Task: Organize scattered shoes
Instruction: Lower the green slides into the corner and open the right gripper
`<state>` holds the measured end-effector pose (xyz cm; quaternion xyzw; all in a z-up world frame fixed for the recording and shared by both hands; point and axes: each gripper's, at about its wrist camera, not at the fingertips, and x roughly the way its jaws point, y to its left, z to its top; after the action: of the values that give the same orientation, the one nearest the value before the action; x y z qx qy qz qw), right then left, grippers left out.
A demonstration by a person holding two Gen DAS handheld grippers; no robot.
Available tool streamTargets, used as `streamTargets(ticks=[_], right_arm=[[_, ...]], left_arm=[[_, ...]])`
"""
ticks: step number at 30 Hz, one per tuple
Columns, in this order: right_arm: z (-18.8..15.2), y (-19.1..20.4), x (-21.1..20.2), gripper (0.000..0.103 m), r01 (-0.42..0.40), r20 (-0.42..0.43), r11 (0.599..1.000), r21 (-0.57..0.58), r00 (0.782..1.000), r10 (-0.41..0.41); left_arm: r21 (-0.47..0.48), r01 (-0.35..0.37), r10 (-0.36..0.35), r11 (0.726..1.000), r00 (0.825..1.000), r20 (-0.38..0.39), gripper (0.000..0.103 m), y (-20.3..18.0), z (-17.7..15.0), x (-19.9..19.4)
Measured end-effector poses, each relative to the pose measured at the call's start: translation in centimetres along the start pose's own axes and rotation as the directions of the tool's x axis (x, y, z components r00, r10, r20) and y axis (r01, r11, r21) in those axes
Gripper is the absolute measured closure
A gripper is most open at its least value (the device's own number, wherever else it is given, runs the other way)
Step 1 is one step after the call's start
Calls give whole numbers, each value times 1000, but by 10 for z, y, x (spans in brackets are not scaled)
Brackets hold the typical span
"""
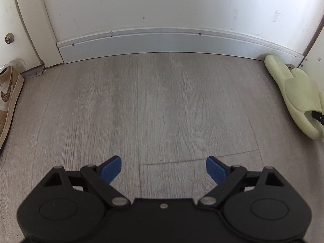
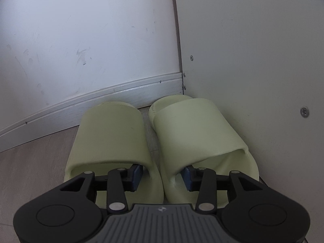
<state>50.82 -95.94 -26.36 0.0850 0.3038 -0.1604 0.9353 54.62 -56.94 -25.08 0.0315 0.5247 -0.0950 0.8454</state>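
Note:
A pair of pale green slides stands side by side in the corner, toes to the baseboard: the left slide (image 2: 109, 133) and the right slide (image 2: 198, 133). My right gripper (image 2: 162, 175) straddles their adjoining inner walls, one blue finger inside each slide, with a small gap at each pad, so it is open. The left wrist view shows these slides (image 1: 297, 93) at far right with a black fingertip (image 1: 318, 117) inside one. My left gripper (image 1: 163, 170) hovers wide open over bare floor. A beige sneaker (image 1: 9, 99) lies at the far left edge.
A white wall with a baseboard (image 1: 162, 42) runs along the back. A white panel (image 2: 253, 70) with screws closes the corner on the right. A door frame with a round stop (image 1: 9, 38) is at far left. Grey wood-look floor (image 1: 162, 105) lies between sneaker and slides.

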Motion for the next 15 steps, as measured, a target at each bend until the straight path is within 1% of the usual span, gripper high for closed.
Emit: streamTargets(ticks=[3, 6, 9, 11, 13, 14, 15], right_arm=[[-2, 4, 0, 52, -6, -10, 999, -51, 1000, 5], [-4, 10, -1, 52, -16, -16, 995, -98, 1000, 14], [-4, 9, -4, 50, -40, -24, 993, -109, 999, 37], [-3, 7, -7, 48, -57, -30, 992, -113, 998, 54], [-2, 6, -9, 34, -74, -35, 991, -116, 997, 70], [-2, 5, -10, 31, -82, -38, 990, -118, 996, 78], [-1, 4, -11, 24, -91, -41, 989, -119, 995, 86]], left_arm=[[-1, -4, 4, 1000, 1000, -12, 12, -1, 1, 6], [-1, 3, -3, 1000, 1000, -18, 12, -2, 2, 9], [8, 7, -7, 1000, 1000, -15, 12, -4, 3, 9], [12, 11, -11, 1000, 1000, -16, 12, -5, 3, 9], [15, 13, -13, 1000, 1000, -17, 12, -5, 2, 9], [15, 14, -13, 1000, 1000, -18, 12, -5, 2, 9], [15, 14, -14, 1000, 1000, -19, 12, -5, 2, 9]])
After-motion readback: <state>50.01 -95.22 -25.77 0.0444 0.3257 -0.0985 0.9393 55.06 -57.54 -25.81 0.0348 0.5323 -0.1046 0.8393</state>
